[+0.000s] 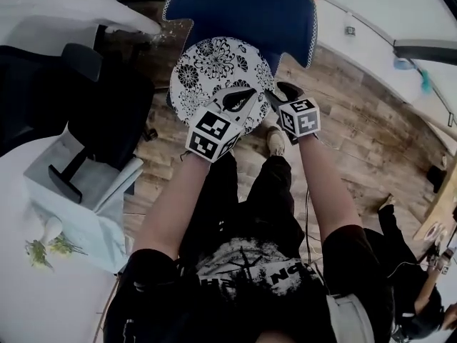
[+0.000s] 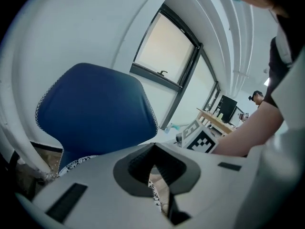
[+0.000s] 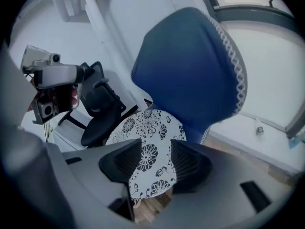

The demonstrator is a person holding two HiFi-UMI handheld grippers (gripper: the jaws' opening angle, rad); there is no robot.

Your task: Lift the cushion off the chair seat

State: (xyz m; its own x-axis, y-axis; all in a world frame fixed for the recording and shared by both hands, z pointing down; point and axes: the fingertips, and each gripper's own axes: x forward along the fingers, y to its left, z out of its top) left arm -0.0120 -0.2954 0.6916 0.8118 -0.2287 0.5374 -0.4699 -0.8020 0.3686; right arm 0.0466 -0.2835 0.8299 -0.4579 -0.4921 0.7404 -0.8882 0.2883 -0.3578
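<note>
Left of the blue chair [image 1: 243, 9] stands a black office chair [image 1: 107, 113], well clear of the work. The round flowered cushion [image 1: 214, 73] lies flat on the blue chair's seat, in front of its backrest, not yet lifted.

The left tongs [image 1: 248, 93] hang over the front edge of the chair's seat with their tips pressed together and nothing between them. Only a scrap of the cushion's pattern shows through the gap behind the tips. The right tongs [image 3: 157, 149] – at the front right of the seat – stand well apart, and the cushion's near rim shows beyond the gap, untouched.

The reach looks nearly done. To grip well, the left tongs should spread first. Each pair should then slide over the front rim, one toward either side of the seat, biting deep enough that the soft edge can't slip out. Raise both hands evenly, so the cushion clears the backrest without folding.
</note>
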